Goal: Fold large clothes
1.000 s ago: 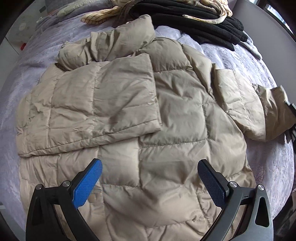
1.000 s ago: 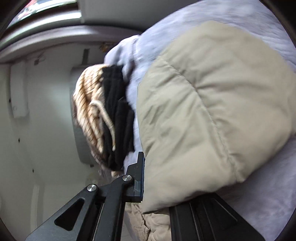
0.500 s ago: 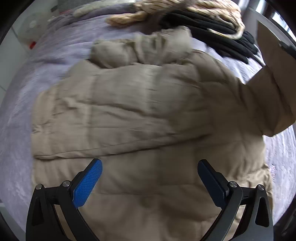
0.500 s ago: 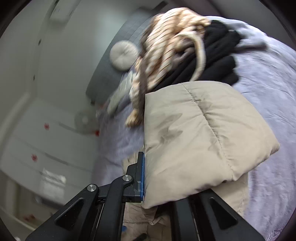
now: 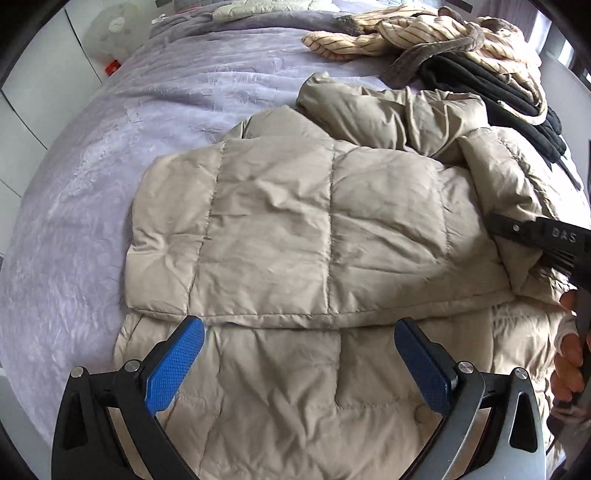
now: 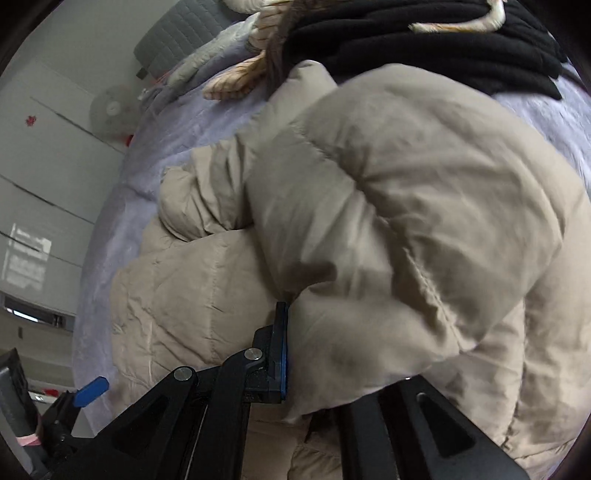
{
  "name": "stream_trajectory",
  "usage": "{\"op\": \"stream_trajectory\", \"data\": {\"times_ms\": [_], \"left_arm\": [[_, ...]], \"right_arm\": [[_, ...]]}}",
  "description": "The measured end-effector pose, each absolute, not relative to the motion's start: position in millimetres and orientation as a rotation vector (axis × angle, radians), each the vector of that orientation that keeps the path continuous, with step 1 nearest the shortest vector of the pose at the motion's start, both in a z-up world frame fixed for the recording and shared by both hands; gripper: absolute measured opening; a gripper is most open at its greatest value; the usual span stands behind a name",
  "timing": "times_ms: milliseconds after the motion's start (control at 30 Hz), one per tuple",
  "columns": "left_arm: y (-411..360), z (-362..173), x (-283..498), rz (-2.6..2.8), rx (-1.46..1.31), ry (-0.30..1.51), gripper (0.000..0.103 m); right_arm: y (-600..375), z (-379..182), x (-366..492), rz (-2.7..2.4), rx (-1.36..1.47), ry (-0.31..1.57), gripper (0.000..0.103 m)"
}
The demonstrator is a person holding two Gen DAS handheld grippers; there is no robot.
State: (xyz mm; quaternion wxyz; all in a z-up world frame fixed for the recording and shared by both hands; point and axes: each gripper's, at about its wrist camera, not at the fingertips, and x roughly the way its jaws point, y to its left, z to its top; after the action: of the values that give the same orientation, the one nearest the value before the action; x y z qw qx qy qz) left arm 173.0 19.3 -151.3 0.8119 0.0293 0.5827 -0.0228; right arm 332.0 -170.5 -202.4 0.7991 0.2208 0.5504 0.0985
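Observation:
A beige quilted puffer jacket (image 5: 288, 236) lies spread on a lilac bedspread (image 5: 110, 155), one sleeve folded flat across its chest. My left gripper (image 5: 299, 354) hovers open above the jacket's lower half, nothing between its blue pads. At the right edge of the left wrist view the right gripper's black body (image 5: 546, 240) and a person's hand (image 5: 567, 354) come over the jacket. In the right wrist view my right gripper (image 6: 291, 354) is shut on the other beige sleeve (image 6: 406, 229), which bulges over the jacket's body (image 6: 184, 295).
A striped cream garment (image 5: 424, 33) and black clothes (image 5: 498, 88) are piled at the far end of the bed. A white fan (image 5: 114, 29) stands beside the bed, with white cabinets (image 6: 44, 158) behind. A grey headboard (image 6: 173, 40) is beyond.
The right gripper has carried the sleeve from the jacket's side, lifted it and swung it over the body, rolling as it went. The left gripper slid sideways above the jacket, staying open.

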Motion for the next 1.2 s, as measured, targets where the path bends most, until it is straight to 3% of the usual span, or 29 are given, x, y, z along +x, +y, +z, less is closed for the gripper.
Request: {"op": "stream_trajectory", "data": {"times_ms": [67, 200, 233, 367, 400, 433, 600, 767, 800, 867, 900, 933, 1200], "left_arm": [[18, -153, 175, -0.053, 0.051, 1.245, 0.103], [12, -150, 179, -0.075, 0.025, 1.228, 0.103], [11, -148, 181, -0.081, 0.019, 1.221, 0.103], [19, -145, 190, -0.116, -0.041, 1.200, 0.103], [21, -144, 191, -0.121, -0.056, 1.198, 0.103], [26, -143, 193, -0.129, -0.081, 1.194, 0.103], [61, -137, 198, -0.204, -0.279, 1.164, 0.103], [91, -130, 207, -0.278, -0.471, 1.121, 0.103], [94, -129, 209, -0.299, -0.500, 1.116, 0.103], [95, -131, 213, -0.351, -0.551, 1.121, 0.103], [94, -133, 217, -0.374, -0.571, 1.130, 0.103], [92, -136, 219, -0.391, -0.585, 1.139, 0.103], [52, -175, 239, -0.441, -0.543, 1.255, 0.103]], "right_arm": [[-180, -201, 330, 0.206, 0.516, 1.200, 0.010], [-205, -180, 307, 0.180, 0.607, 1.139, 0.057], [-214, -175, 301, 0.165, 0.643, 1.103, 0.059], [-252, -171, 294, 0.061, 0.806, 1.021, 0.058], [-258, -171, 296, 0.044, 0.832, 1.006, 0.040], [-262, -168, 300, 0.033, 0.831, 0.996, 0.013], [-210, -136, 321, 0.186, 0.606, 0.947, 0.011], [-120, -137, 320, 0.425, 0.313, 1.047, 0.011], [-111, -142, 315, 0.447, 0.279, 1.079, 0.014], [-87, -159, 309, 0.485, 0.207, 1.174, 0.037], [-82, -165, 306, 0.484, 0.194, 1.210, 0.065], [-82, -170, 301, 0.480, 0.197, 1.240, 0.079], [-208, -179, 260, 0.327, 0.572, 1.302, 0.079]]}}
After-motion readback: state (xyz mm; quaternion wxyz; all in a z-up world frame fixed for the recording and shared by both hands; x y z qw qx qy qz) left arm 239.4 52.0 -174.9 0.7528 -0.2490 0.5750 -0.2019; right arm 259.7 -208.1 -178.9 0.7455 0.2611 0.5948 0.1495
